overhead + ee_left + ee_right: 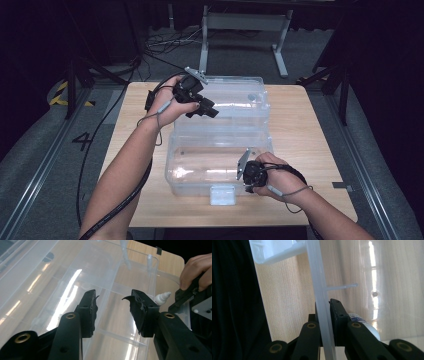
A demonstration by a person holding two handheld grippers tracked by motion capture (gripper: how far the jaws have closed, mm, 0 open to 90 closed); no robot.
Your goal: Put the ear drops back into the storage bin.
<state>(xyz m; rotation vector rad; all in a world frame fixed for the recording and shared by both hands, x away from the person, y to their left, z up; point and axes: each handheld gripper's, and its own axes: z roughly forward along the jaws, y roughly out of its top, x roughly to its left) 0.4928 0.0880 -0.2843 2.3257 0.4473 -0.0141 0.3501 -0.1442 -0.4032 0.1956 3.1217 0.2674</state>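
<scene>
L tool (212, 113) jaws apart, R tool (243, 176) clamped shut.

Box (220, 165) on the table (310, 135) — lid (235, 100) behind; small bottle (162, 298) inside.

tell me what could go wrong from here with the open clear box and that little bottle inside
1. The right gripper is clamped on the thin front wall of the clear box; pulling or twisting could tip or drag the light box across the table.
2. The left gripper hovers open over the lid; its fingers might knock it.
3. The small white bottle lies beside the clamped wall and could roll if the box shifts.
</scene>
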